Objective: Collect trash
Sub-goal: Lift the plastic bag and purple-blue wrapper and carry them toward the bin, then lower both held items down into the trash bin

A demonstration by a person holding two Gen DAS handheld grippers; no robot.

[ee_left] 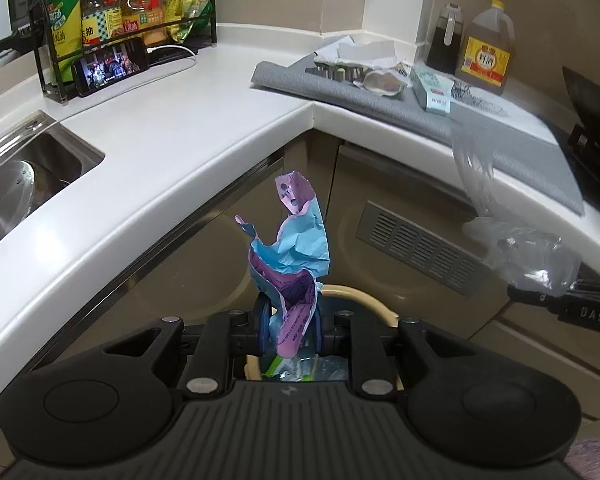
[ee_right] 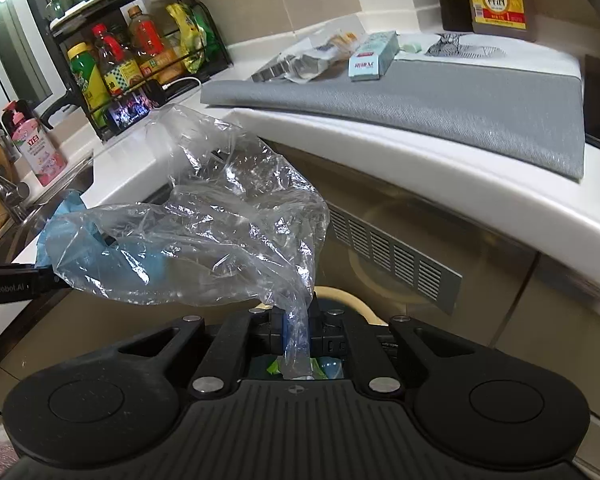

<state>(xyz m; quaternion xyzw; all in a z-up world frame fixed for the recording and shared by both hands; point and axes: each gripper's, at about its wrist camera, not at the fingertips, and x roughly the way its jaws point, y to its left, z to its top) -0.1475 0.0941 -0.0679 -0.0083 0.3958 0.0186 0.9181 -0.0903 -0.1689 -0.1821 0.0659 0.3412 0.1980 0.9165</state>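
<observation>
bin (ee_left: 374,300) below both tools is mostly hidden, only its cream rim showing. left gripper (ee_left: 290,328) pinches a crumpled purple-blue wrapper (ee_left: 296,248) above it; right gripper (ee_right: 298,330) pinches a clear plastic bag (ee_right: 220,224), contents beneath unclear.

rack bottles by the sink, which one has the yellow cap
The green bottle at the rack's left end, beside the sink. It alone has a yellow cap; the two amber oil bottles next to it have red caps and handles.
</observation>
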